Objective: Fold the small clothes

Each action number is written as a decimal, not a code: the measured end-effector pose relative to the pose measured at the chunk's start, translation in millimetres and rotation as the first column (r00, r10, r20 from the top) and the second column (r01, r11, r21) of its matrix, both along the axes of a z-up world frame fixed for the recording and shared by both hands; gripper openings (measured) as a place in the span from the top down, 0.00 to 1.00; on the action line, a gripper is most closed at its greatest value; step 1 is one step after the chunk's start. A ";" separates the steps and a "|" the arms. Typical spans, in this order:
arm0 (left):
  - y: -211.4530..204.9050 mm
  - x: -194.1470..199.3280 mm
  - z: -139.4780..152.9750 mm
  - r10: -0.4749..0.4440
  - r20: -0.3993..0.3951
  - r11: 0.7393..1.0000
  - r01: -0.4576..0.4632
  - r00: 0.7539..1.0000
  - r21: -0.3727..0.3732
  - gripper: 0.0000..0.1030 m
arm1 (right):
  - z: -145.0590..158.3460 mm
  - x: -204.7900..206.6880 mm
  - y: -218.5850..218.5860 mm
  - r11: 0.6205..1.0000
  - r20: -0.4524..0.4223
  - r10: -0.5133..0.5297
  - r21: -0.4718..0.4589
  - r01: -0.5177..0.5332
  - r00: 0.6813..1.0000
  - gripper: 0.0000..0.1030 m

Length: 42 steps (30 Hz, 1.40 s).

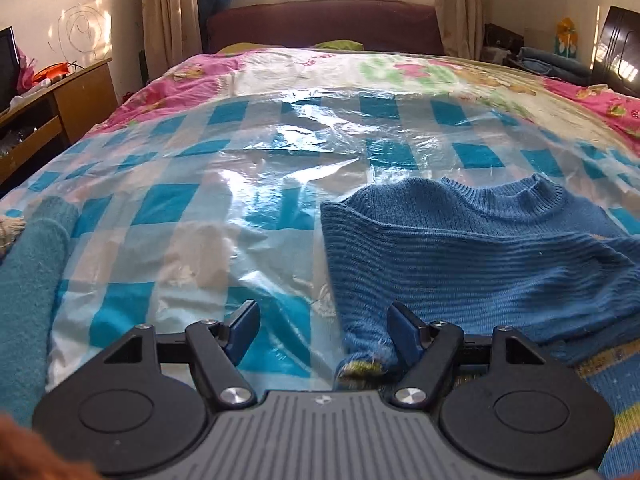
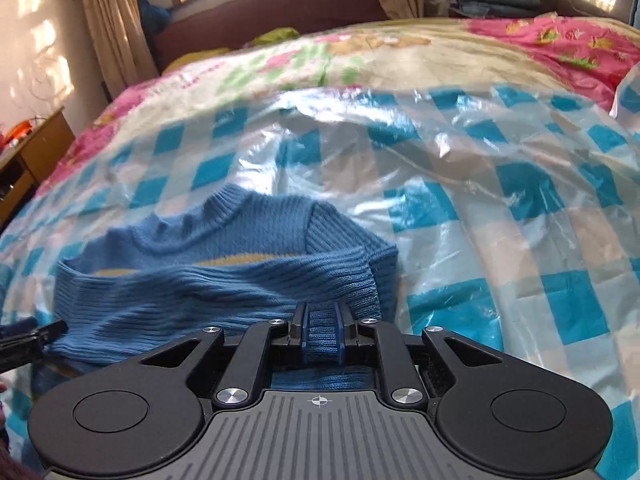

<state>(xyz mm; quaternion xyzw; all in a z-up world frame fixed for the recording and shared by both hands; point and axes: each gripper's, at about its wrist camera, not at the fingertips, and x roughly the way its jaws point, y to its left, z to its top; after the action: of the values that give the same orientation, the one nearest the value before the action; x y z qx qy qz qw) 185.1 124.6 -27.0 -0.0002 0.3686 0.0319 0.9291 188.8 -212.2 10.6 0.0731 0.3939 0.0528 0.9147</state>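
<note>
A small blue ribbed knit sweater (image 1: 480,256) lies on the checked plastic sheet (image 1: 200,200), neck toward the window, with a sleeve folded across its body. My left gripper (image 1: 324,330) stands open and low over the sheet. The sleeve's cuff (image 1: 360,364), with its yellow-green edge, lies between the fingers and rests against the right finger (image 1: 404,332). In the right wrist view the sweater (image 2: 200,280) fills the lower left. My right gripper (image 2: 322,332) is shut on a fold of its blue knit at the near right side. The left gripper's tip (image 2: 32,336) shows at the left edge.
A teal fuzzy cloth (image 1: 28,280) lies at the sheet's left edge. The sheet covers a pink flowered quilt (image 1: 192,76) on a bed with a dark red headboard (image 1: 328,24). A wooden desk (image 1: 60,96) stands on the left. Folded clothes (image 2: 496,2) sit far right.
</note>
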 end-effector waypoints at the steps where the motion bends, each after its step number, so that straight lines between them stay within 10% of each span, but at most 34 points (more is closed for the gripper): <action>1: 1.2 -4.9 -0.5 -0.004 -0.007 1.000 0.004 1.000 0.006 0.28 | -0.8 -4.4 -0.3 1.000 -0.002 0.004 0.006 -0.004 1.000 0.82; 24: 21.8 -165.9 23.9 -0.163 -0.207 0.984 0.143 0.965 -0.109 0.29 | 4.7 -168.9 -27.5 0.982 -0.208 0.109 0.174 -0.073 0.972 0.73; 42: 24.6 -188.6 6.5 -0.208 -0.341 0.960 0.126 0.917 -0.249 0.71 | -14.3 -213.4 -40.2 0.986 -0.339 0.111 0.158 -0.060 0.934 0.73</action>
<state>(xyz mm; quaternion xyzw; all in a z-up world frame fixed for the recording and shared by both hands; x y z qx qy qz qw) -3.4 149.2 -20.5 -0.0663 0.5341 -0.0897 0.8380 -24.7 -252.4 -3.7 0.1305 0.5465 0.1074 0.8202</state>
